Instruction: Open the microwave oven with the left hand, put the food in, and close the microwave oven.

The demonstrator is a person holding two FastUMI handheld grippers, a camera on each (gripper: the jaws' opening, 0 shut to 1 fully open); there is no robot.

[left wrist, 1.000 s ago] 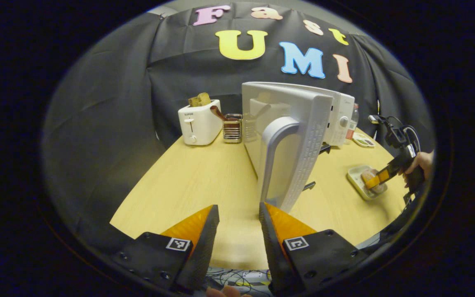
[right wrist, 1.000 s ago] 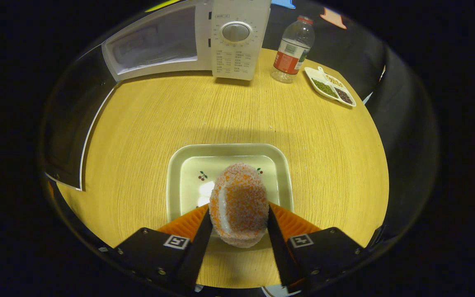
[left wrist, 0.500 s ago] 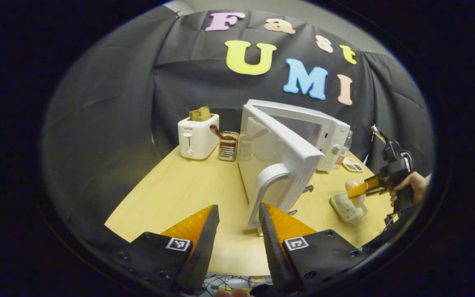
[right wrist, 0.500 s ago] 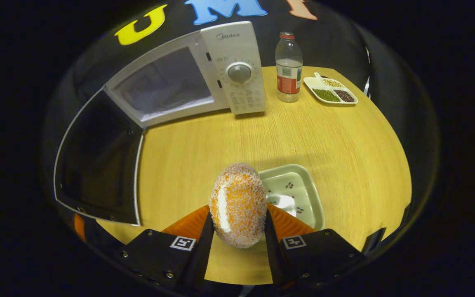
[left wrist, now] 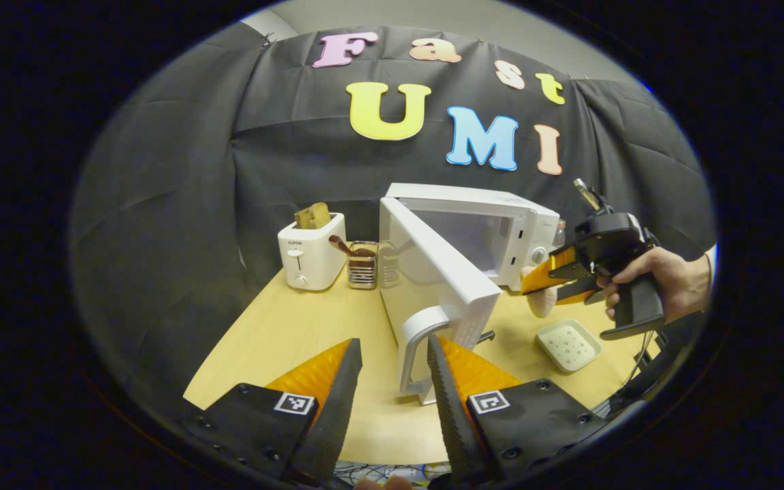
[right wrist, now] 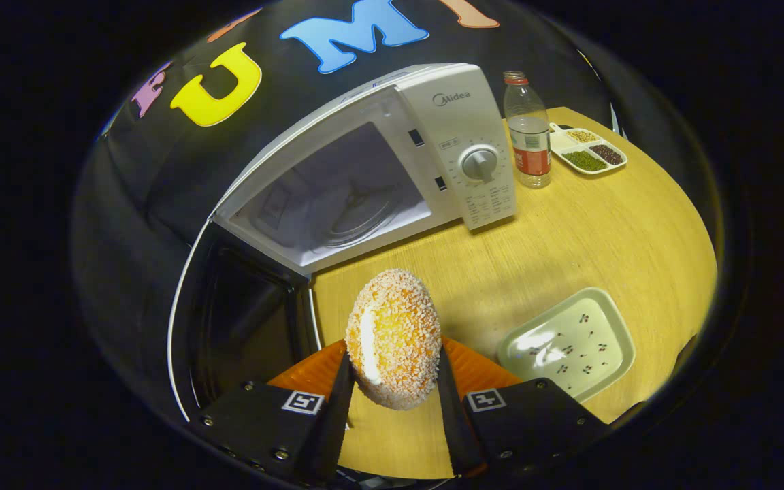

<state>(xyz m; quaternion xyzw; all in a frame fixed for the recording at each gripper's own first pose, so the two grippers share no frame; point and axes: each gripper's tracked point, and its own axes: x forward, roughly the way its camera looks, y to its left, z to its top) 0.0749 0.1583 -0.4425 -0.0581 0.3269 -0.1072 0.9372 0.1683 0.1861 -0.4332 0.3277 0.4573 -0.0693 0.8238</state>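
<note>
Microwave oven (right wrist: 365, 177): door (left wrist: 436, 272) open. Right hand-held gripper (right wrist: 392, 381) clamps crumbed food (right wrist: 392, 337) before microwave oven; left hand-held gripper (left wrist: 392, 381) parted, empty, near door handle (left wrist: 416, 347).

A pale wood-grain tabletop (right wrist: 569, 231) with a matt finish carries a smooth white plastic microwave oven (right wrist: 460, 129) with a dark glossy door window (right wrist: 242, 327), a glossy cream ceramic-looking square plate (right wrist: 603, 327), a clear plastic bottle (right wrist: 528, 136), and a rough crumb-coated orange bun (right wrist: 392, 337).
</note>
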